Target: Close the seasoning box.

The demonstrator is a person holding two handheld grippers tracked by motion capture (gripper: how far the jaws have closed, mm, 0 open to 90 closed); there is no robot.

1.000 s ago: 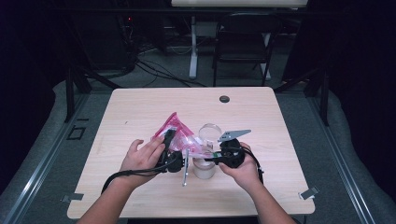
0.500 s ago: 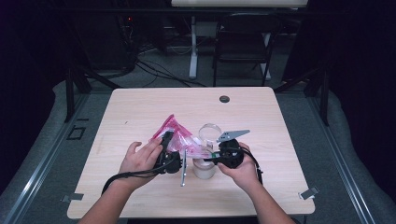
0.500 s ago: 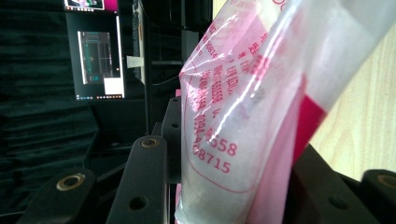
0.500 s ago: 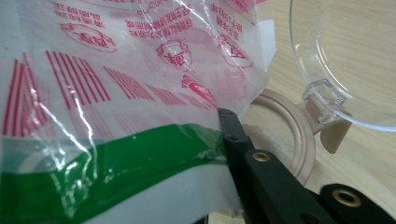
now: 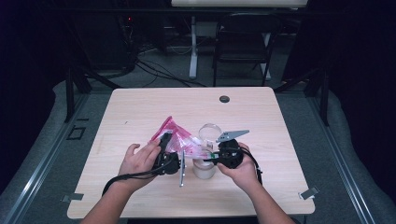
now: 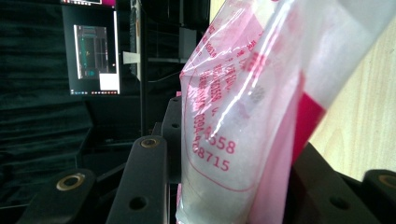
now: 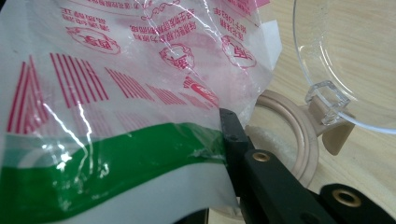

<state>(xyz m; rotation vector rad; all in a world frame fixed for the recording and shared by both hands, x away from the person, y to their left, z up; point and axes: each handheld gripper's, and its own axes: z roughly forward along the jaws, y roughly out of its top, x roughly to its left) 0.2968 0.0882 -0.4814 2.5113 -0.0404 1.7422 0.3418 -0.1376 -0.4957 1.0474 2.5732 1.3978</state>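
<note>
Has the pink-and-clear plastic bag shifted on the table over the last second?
No. In the high view the pink-and-clear plastic bag keeps its distance from the black round grommet, held between the left gripper and the right gripper.

Both tongs, left (image 5: 173,148) and right (image 5: 210,156), clamped, hands level.

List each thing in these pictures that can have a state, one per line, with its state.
Bag: held tilted over the jar, partly filled with white grains.
Jar: upright on the table, open.
Lid: clear, hinged, flipped up.
Left hand-held gripper: clamped on the bag.
Right hand-held gripper: shut on the bag's edge.
</note>
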